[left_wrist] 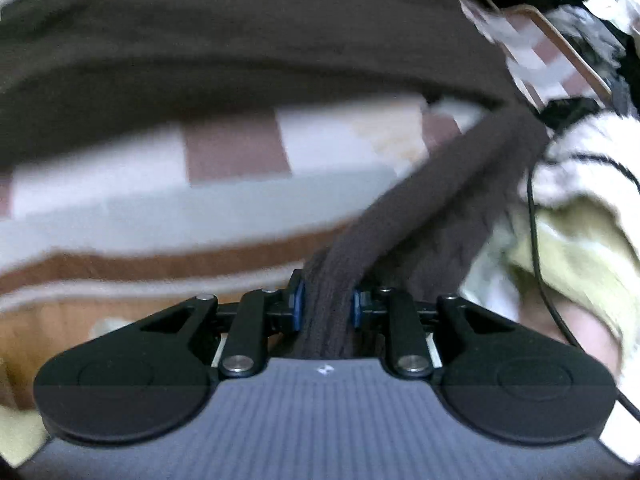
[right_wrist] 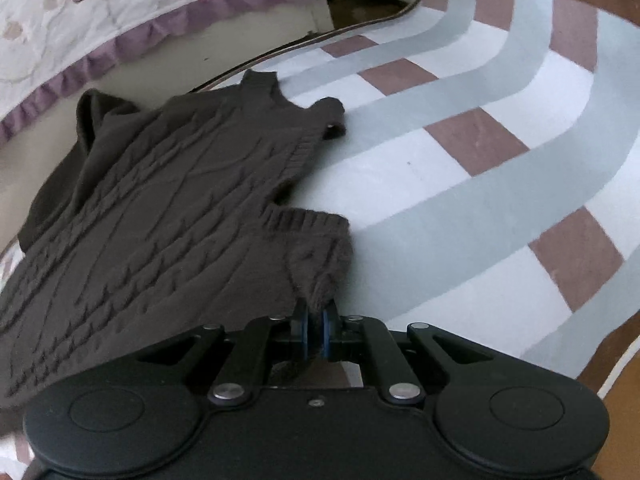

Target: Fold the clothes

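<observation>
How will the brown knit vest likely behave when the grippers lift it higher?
Probably floppy: the vest drapes and bunches where the right gripper pinches its edge. Likely stretchy, since the strip held by the left gripper pulls into a taut band. The thick cable knit suggests some weight, and little slip against the pads.

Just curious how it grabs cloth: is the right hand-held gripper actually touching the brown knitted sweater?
Touching. The right wrist view shows the right hand-held gripper with its blue pads pinching a corner of the brown sweater.
</observation>
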Demonstrator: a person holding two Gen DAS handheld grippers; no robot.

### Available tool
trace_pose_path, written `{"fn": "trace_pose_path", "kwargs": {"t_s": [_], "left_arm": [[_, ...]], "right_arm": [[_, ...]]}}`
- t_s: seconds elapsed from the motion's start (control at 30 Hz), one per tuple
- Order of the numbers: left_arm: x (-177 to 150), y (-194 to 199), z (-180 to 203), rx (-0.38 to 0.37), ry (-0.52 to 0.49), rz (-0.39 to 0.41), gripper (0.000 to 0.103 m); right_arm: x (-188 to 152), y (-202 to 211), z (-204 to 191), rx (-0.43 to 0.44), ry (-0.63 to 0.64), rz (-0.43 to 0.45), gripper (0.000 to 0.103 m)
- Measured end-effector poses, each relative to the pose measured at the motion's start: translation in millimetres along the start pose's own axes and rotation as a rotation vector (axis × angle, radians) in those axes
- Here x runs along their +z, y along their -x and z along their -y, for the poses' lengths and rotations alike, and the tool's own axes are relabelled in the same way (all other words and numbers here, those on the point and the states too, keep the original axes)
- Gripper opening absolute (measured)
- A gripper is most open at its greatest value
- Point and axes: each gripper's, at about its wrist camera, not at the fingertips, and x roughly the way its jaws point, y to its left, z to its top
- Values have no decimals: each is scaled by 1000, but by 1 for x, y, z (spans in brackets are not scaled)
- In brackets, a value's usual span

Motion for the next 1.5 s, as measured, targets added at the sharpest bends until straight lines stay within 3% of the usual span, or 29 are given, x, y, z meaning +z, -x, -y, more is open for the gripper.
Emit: {"fn": "trace_pose_path", "kwargs": {"t_s": [0.07,0.17,0.2,0.23,0.27,0.3,0.43,0.5,0.6,0.67,0.73,0.83,0.97,1.1,1.17,1.33,1.37,1.4,1.43,1.5], "left_arm": [[0,1,6,-8,-57,-14,21],[-10,-9,16,-86,-114,-116,22],[-13,-11,18,-95,-124,-116,25],[-16,-12,21,-93,-138,-111,29],[-16,-13,22,-66,-162,-101,44],[-14,-13,22,-45,-176,-104,51],[-3,8,6,-79,-117,-62,52],[3,22,-6,-99,-68,-21,52],[15,56,-42,-33,69,139,57],[30,68,-69,57,149,158,58],[49,73,-94,207,205,128,58],[70,76,-135,350,315,111,58],[70,69,-179,406,492,140,58],[45,62,-194,324,617,170,58],[41,65,-199,260,650,183,58],[49,68,-206,276,646,228,58],[51,66,-206,281,645,228,58],[53,64,-207,290,642,229,58],[53,66,-206,320,631,235,58],[57,72,-202,457,578,249,58]], "right_arm": [[1,0,2,6,-13,2,7],[3,2,5,-3,-49,-20,12],[5,4,5,-42,-76,-35,34],[7,6,4,-81,-102,-51,49],[9,9,2,-118,-123,-64,65],[14,12,-6,-141,-92,-57,65],[31,42,-64,-285,171,54,63],[39,62,-94,-217,250,92,63],[41,82,-153,123,358,86,63],[36,87,-196,325,444,65,63],[18,77,-254,495,565,-10,63],[-24,51,-337,635,761,-128,62],[-90,15,-414,644,985,-198,62],[-139,-8,-441,611,1066,-240,62],[-148,-17,-444,563,1079,-215,62],[-143,-44,-438,579,1010,-259,62],[-144,-46,-436,600,993,-274,58],[-147,-45,-436,628,1001,-313,17],[-151,-44,-436,655,1008,-352,12],[-158,-42,-435,707,1024,-425,11]]}}
